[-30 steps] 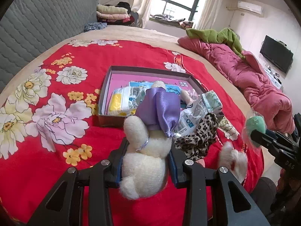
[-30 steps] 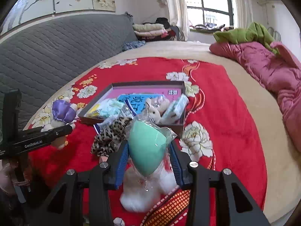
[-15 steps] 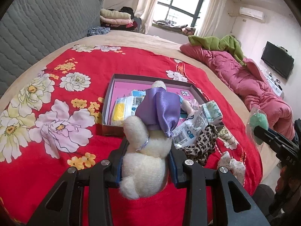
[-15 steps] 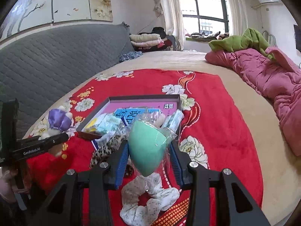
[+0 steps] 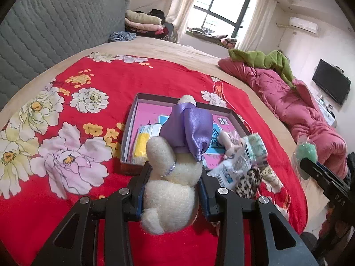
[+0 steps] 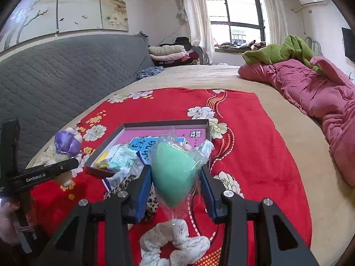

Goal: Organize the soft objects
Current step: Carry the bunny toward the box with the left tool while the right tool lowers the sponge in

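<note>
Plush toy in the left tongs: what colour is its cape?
Shiny purple satin cape on a cream plush toy; clearest in the left wrist view.

**Two wrist views over one bed**

Your left wrist camera looks forward and down along its fingers, close over the red blanket (image 5: 155, 84), toward the box (image 5: 131, 119) and window (image 5: 219, 6). Your right wrist camera faces the same way from further right, taking in the box (image 6: 164, 123) and headboard (image 6: 66, 71). Both share the box, blanket, window and pink quilt (image 5: 288, 102); each sees the other gripper at its edge.
</note>
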`<state>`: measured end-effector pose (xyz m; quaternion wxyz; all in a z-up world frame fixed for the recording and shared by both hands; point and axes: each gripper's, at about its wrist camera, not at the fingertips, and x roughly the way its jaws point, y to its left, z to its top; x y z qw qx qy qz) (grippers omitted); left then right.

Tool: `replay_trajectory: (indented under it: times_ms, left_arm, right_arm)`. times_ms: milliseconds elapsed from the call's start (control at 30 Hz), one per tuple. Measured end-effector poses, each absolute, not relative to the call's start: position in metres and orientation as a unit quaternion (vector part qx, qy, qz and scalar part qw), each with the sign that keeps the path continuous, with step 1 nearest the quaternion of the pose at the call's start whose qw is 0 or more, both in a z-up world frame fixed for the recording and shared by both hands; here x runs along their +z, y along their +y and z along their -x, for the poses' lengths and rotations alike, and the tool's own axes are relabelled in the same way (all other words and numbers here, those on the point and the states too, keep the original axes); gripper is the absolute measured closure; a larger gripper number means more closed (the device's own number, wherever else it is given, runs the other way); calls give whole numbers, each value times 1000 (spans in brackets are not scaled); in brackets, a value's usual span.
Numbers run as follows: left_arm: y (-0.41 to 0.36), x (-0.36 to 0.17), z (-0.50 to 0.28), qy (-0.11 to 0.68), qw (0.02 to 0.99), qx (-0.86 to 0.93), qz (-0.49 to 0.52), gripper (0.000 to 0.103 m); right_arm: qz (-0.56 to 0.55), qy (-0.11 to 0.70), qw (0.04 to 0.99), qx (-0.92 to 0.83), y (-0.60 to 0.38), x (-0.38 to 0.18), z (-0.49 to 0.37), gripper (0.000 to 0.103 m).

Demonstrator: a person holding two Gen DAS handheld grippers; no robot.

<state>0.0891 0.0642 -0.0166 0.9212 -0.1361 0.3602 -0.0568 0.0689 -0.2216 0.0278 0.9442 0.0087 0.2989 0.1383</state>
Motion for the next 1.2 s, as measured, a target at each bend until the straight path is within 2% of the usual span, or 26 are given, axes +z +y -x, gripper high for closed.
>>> replay_trajectory:
  times_ms: [600,1200]
  left_arm:
    - [78,-34,-156,370,913,-29,168,64]
    - [84,-65,-181,397,899,-39,183,64]
  right_arm:
    - [-10,302,944,135,-210,22,-104,60]
    - [0,314,944,105,-204,13,-136,60]
